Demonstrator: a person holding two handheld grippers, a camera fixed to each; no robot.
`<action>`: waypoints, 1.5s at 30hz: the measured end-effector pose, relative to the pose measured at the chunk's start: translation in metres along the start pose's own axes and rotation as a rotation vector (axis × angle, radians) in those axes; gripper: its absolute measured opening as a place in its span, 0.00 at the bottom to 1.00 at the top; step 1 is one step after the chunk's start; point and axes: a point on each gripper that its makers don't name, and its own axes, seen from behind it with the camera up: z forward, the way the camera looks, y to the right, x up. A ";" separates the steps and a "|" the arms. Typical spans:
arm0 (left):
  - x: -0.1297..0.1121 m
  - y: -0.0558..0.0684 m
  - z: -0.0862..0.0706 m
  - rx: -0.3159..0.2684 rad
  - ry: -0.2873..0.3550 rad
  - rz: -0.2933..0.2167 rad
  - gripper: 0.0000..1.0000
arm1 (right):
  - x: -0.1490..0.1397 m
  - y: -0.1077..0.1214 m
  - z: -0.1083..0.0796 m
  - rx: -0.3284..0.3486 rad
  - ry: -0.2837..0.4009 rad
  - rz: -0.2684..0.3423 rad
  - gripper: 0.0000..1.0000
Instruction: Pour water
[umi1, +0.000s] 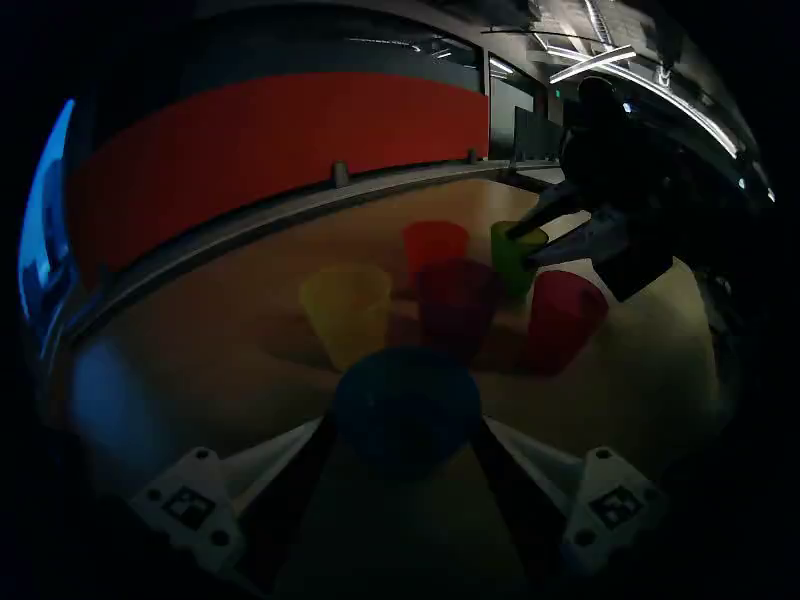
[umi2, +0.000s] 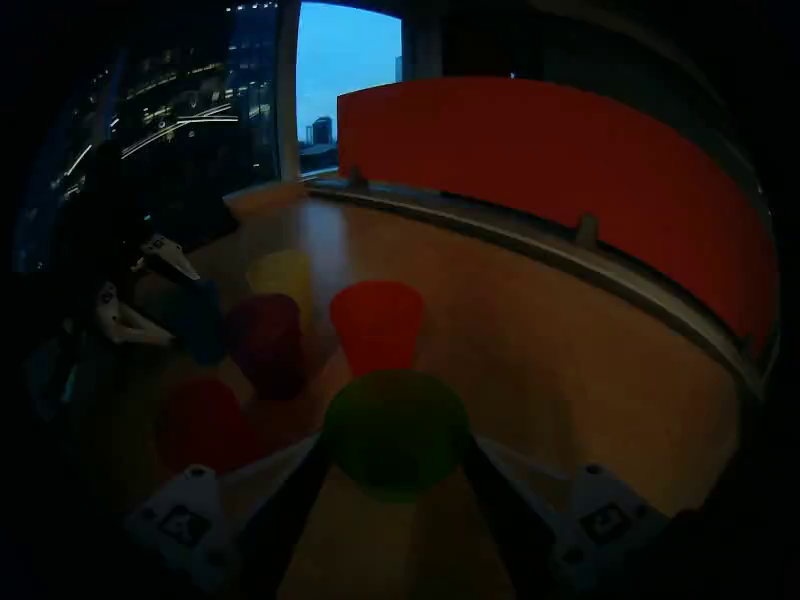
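Dim wooden counter (umi1: 200, 340) below a red partition (umi1: 280, 140). Mid-counter, the left tool (umi1: 403, 425) clamps a blue cup (umi1: 405, 400), the right tool (umi2: 393, 445) a green cup (umi2: 395, 425) — in this gloom, a misjudged tilt could spill water or topple the maroon cup (umi1: 458, 300) nearby.

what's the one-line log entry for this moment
left gripper: shut on blue cup | right gripper: shut on green cup | on table: yellow cup, red cup, maroon cup, pink cup | held cups: upright

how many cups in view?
6: blue cup in the left gripper, green cup in the right gripper; yellow cup, orange-red cup, maroon cup, red cup clustered on the table. None seems hidden.
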 end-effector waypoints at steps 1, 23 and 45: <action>0.000 0.000 0.001 0.001 -0.001 -0.001 0.96 | 0.001 0.000 -0.001 0.000 0.003 -0.001 0.95; 0.004 0.001 0.004 0.030 -0.004 -0.022 0.85 | 0.018 -0.001 -0.031 -0.017 0.074 -0.004 0.93; 0.070 0.007 -0.050 0.085 0.184 -0.021 0.85 | 0.067 -0.021 -0.107 -0.091 0.277 -0.006 0.92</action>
